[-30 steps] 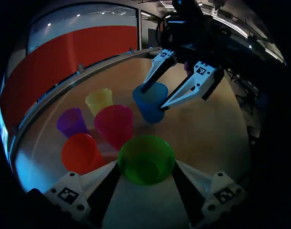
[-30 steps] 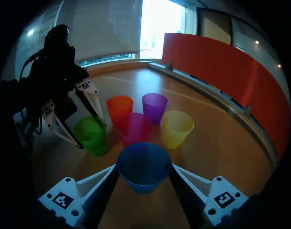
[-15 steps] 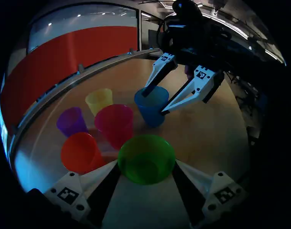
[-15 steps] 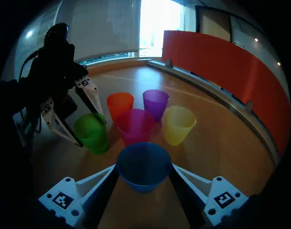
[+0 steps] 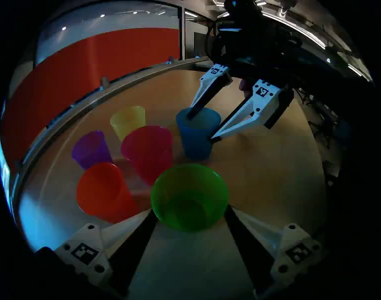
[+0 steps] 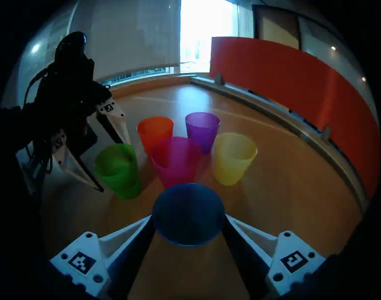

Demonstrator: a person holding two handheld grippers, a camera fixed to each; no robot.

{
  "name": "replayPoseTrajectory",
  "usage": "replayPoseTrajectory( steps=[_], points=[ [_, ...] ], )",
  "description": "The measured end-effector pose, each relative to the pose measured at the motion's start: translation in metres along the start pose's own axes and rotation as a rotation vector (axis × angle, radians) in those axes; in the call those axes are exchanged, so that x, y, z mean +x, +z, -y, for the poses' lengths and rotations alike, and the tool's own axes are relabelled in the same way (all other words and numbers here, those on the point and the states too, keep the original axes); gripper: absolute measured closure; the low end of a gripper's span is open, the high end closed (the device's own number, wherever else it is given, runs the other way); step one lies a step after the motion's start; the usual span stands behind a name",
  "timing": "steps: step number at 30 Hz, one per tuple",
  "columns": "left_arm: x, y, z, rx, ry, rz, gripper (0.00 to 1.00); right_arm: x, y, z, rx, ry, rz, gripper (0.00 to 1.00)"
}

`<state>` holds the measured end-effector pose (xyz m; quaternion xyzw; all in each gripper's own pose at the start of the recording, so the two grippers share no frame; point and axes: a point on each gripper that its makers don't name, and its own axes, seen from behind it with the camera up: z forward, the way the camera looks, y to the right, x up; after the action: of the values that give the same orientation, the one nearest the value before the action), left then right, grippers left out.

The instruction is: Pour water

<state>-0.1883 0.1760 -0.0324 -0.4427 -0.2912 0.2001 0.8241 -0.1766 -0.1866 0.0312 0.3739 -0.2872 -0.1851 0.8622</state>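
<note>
My left gripper is shut on a green cup, whose open mouth faces the camera. Farther off, my right gripper is shut on a blue cup over the wooden table. In the right gripper view the blue cup sits between the right gripper's fingers. To its left, the left gripper pinches the green cup. Both held cups are upright or nearly so. I cannot see water in either.
Between the held cups stand a magenta cup, an orange cup, a purple cup and a yellow cup, close together. A raised rail and a red panel run along the table's far edge.
The green cup sits slightly higher and nearer the cluster in the left gripper view. The blue cup's mouth faces the right camera a little more. Both grips are unchanged.
</note>
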Motion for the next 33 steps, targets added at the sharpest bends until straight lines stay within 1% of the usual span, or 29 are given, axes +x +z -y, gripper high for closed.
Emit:
replayPoseTrajectory(
  steps=[5, 10, 18, 27, 33],
  points=[
    [-0.003, -0.001, 0.001, 0.004, -0.008, 0.003, 0.03, -0.003, 0.0, -0.001, -0.006, 0.004, 0.005, 0.03],
    [-0.007, -0.004, 0.004, 0.017, -0.005, 0.01, 0.03, -0.006, -0.003, -0.001, -0.009, 0.006, 0.013, 0.0],
    [-0.012, -0.012, 0.006, 0.041, -0.02, 0.009, 0.03, -0.016, -0.013, -0.004, -0.035, 0.014, 0.019, 0.0],
    [-0.021, -0.033, 0.006, 0.091, -0.024, 0.006, 0.03, -0.029, -0.039, -0.01, -0.087, 0.042, 0.005, 0.0],
    [-0.021, -0.051, 0.005, 0.134, -0.047, -0.026, 0.03, -0.041, -0.06, -0.008, -0.128, 0.053, -0.007, 0.0]
  ],
)
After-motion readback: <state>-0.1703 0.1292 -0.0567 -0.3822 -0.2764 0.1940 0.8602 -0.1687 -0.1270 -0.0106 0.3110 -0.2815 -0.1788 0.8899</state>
